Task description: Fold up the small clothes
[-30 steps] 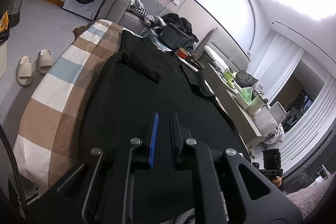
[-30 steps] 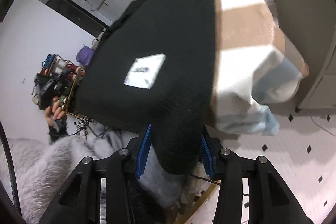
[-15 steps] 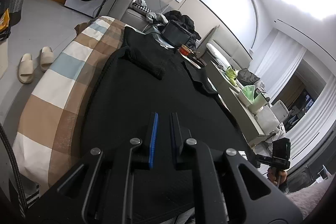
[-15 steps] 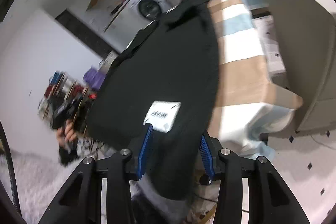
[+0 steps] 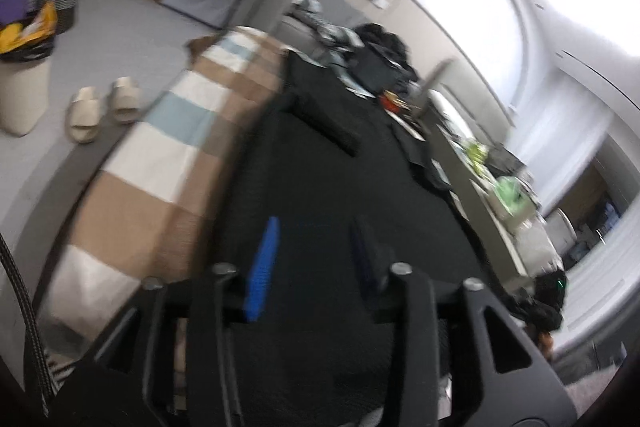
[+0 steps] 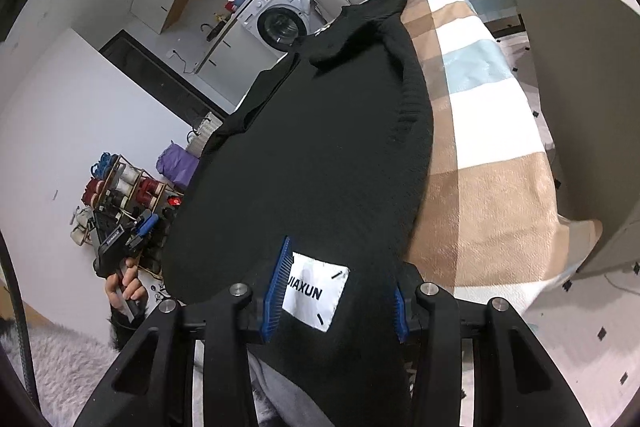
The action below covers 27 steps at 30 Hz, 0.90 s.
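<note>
The black knitted garment [image 6: 320, 131] lies spread lengthwise over the bench with its striped tan, white and pale-blue cloth [image 6: 492, 163], stretching away ahead of both claws. The right claw [image 6: 336, 291] has the near hem bunched between its blue pads, the white sewn-on label [image 6: 316, 293] sitting right in the gap, and it looks clamped on that thick fold, hem raised off the bench edge. Over on the other side, the left claw [image 5: 316, 259] is opening its jaws right now, black knit lying under and between them, but nothing pinched that I can make out; that view is smeared with motion.

Here is the worry: one corner is up, the other corner is loose. If the right claw carries its hem forward alone, the knit likely skews and the fold lands crooked. The left claw needs a clean bite on its corner first, and a shallow pinch on heavy knit could slip out mid-lift. The loose sleeve [image 5: 324, 131] lying across the body, far ahead of the left claw, may get trapped inside the fold. And the cloth beneath might drag along with the garment.
</note>
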{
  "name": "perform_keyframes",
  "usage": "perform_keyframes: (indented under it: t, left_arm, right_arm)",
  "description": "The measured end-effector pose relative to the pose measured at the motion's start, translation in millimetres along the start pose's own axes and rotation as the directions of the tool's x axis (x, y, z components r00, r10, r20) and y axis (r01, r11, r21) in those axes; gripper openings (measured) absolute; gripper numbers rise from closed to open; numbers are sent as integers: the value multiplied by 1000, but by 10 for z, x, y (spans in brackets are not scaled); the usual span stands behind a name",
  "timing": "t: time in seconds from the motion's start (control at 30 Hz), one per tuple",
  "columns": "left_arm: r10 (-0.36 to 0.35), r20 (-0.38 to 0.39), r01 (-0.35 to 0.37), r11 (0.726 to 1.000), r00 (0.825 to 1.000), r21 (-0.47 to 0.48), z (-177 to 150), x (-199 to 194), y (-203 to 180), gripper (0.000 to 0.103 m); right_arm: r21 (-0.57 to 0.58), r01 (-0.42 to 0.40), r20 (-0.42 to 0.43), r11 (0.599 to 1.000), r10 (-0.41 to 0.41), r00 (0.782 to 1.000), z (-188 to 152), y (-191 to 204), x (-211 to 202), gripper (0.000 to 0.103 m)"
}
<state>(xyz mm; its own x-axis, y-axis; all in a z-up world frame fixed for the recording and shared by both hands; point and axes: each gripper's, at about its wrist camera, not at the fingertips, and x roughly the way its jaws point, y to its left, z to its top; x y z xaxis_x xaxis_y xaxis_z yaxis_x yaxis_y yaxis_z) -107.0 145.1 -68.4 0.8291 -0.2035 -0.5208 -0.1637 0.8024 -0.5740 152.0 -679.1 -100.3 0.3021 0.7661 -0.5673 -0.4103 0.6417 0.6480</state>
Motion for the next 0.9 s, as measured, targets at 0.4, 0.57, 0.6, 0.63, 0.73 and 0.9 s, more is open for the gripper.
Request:
perform_keyframes:
  t: [0.4, 0.57, 0.6, 0.63, 0.73, 0.9]
  left_arm:
    - [13, -129, -28, 992, 992, -121, -45, 398, 305, 39]
    - [31, -148, -48, 992, 989, -113, -69, 505, 301, 41]
    - [42, -142, -58, 992, 989, -111, -57, 499, 310, 41]
    - [48, -134, -63, 992, 990, -111, -58, 482, 323, 41]
    - [43, -139, -58, 992, 989, -112, -47, 491, 350, 41]
    - [92, -125, -99, 994, 988, -50, -13, 488, 270, 41]
  right_arm:
    - [24, -14, 3, 1000, 14, 1000, -47, 3, -49, 43]
    - [39, -14, 14, 999, 13, 1000, -56, 5, -53, 43]
    - [39, -14, 13, 999, 13, 1000, -59, 8, -53, 43]
    - [37, -13, 15, 999, 12, 1000, -58, 6, -52, 43]
    - [37, -12, 17, 999, 12, 1000, -67, 15, -51, 43]
    - [34, -12, 16, 999, 12, 1000, -79, 21, -57, 43]
